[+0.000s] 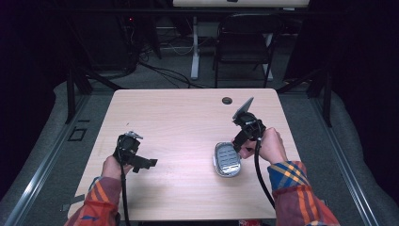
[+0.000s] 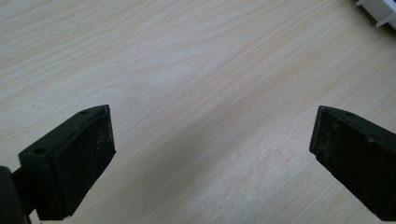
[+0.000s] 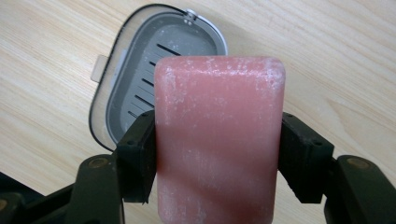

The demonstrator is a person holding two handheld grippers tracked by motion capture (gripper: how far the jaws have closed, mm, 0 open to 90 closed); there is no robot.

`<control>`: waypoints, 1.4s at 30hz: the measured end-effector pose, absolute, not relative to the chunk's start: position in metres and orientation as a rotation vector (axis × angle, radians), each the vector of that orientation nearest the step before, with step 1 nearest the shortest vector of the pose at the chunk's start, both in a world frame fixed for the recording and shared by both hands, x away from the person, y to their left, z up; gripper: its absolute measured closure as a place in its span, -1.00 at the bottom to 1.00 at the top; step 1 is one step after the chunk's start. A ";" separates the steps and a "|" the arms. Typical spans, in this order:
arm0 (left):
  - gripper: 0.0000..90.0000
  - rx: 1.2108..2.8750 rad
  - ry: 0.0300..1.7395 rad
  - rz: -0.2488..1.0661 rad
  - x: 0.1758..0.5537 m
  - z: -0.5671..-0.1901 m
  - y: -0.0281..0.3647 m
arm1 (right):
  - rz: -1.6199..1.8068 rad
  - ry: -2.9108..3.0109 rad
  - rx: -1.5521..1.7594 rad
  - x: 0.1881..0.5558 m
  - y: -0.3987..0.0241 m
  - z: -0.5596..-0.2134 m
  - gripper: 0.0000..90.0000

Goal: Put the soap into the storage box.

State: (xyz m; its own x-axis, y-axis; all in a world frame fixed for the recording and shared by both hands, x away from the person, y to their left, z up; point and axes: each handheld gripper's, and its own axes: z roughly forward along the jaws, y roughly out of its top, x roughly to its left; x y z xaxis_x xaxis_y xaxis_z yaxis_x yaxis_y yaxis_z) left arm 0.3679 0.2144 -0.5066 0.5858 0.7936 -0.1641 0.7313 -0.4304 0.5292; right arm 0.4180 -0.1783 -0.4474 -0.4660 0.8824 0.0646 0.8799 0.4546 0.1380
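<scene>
Right gripper (image 3: 217, 154) clamps pink soap (image 3: 219, 135) above the grey soap dish (image 3: 116, 93).

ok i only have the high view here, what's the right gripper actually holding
Observer: A pink soap bar, clamped between the jaws of the right gripper.
Operator: is the grey dish by it empty
Observer: Yes, the soap dish shows only its slotted grey floor; the bar hangs above its near side.
Operator: and the left gripper
Observer: The left gripper has its jaws wide apart over the bare table, nothing between them.
</scene>
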 end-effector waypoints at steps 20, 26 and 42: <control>-1.00 2.260 1.205 0.151 0.367 -0.506 0.214 | 0.213 2.725 1.552 0.424 -0.151 -0.446 -0.18; -1.00 2.260 1.209 0.154 0.367 -0.506 0.214 | 0.204 2.727 1.549 0.425 -0.147 -0.450 -0.18; -1.00 2.264 1.201 0.150 0.367 -0.506 0.213 | 0.184 2.729 1.576 0.428 -0.141 -0.457 -0.18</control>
State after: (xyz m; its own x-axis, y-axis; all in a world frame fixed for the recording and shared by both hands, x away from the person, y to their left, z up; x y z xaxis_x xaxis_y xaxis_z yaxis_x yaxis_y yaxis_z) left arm 0.3672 0.2130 -0.5056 0.5910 0.7907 -0.1596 0.7273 -0.4368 0.5294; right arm 0.4281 -0.1407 -0.4575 -0.5015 0.8622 0.0711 0.8640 0.4948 0.0934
